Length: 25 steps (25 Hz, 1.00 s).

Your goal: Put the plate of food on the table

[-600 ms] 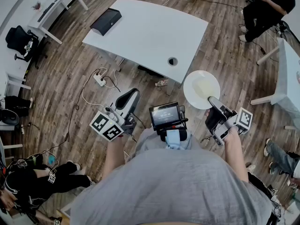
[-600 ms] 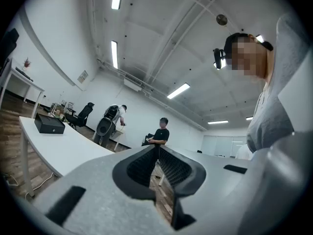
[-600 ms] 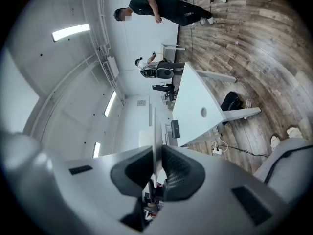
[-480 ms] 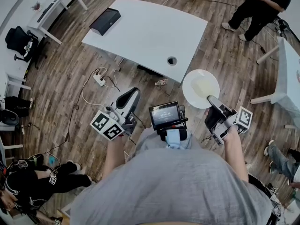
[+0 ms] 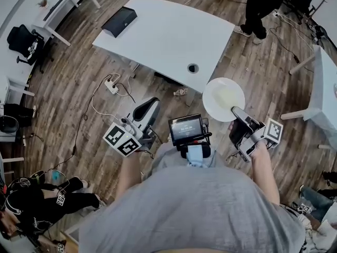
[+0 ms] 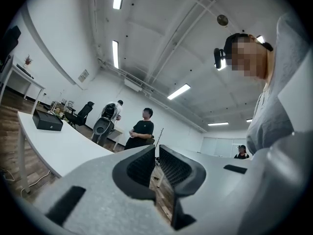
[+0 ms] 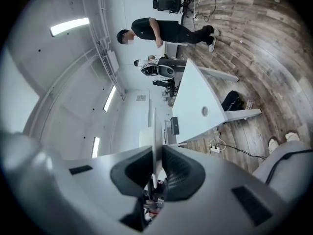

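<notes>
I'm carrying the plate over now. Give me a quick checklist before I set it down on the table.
1. Right tool clamped on the plate rim: ok.
2. Pale food on the plate: ok.
3. Plate above the white table: not ok, it hangs over floor off the near corner.
4. Landing spot free: ok, only the cable hole is nearby; the black box sits at the far end.
5. Left tool empty: ok, jaws nearly together, nothing between.
6. Plate level: cannot tell.

Left tool (image 5: 150, 104) closed, empty; right tool (image 5: 235, 110) clamps plate (image 5: 221, 93) (2 forearms forward).
</notes>
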Available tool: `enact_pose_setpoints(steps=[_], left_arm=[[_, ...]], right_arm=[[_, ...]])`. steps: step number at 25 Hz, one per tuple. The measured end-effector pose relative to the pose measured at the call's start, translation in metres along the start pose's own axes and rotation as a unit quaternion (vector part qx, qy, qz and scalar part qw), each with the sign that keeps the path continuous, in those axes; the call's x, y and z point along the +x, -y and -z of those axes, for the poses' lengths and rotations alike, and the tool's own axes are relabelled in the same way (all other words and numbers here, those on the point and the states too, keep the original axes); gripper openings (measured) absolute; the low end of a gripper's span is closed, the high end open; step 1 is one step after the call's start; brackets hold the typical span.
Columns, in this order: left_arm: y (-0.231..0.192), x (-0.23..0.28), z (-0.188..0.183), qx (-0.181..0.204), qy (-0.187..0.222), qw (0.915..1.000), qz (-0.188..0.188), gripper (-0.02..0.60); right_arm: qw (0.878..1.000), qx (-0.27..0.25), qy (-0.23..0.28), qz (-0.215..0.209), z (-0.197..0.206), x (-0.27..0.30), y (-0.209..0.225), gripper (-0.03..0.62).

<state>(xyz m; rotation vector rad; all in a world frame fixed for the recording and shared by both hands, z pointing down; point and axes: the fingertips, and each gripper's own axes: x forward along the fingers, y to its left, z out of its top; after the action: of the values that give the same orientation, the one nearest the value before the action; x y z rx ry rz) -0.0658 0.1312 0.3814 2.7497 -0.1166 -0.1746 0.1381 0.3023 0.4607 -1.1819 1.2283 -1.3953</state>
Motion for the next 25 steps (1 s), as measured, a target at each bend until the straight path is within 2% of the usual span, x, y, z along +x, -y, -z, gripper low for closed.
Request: enact_pose_setpoints(steps=[5,10,16,25], left_arm=[[0.001,0.001,0.0,0.003,-0.002,1.0,0.005,0.031],[-0.004,0.006,0.003,-0.003,-0.005,1.0,0.002,0.031],[-0.037,0.014,-0.021,-0.018,-0.01,0.9998,0.005,0.032],[-0.031,0.021,-0.015,-0.016,-0.009,0.9998,0.004,0.032]], right_arm=[[0.999,-0.014,-0.035,-0.013,0.007,0.02,-0.017,0.052],[0.998,-0.018,-0.058,-0.009,0.006,0.039,-0.023,0.052],[0.997,-0.014,-0.079,0.001,0.007,0.097,-0.045,0.052],[0.995,-0.007,-0.097,-0.006,0.004,0.105,-0.046,0.052]])
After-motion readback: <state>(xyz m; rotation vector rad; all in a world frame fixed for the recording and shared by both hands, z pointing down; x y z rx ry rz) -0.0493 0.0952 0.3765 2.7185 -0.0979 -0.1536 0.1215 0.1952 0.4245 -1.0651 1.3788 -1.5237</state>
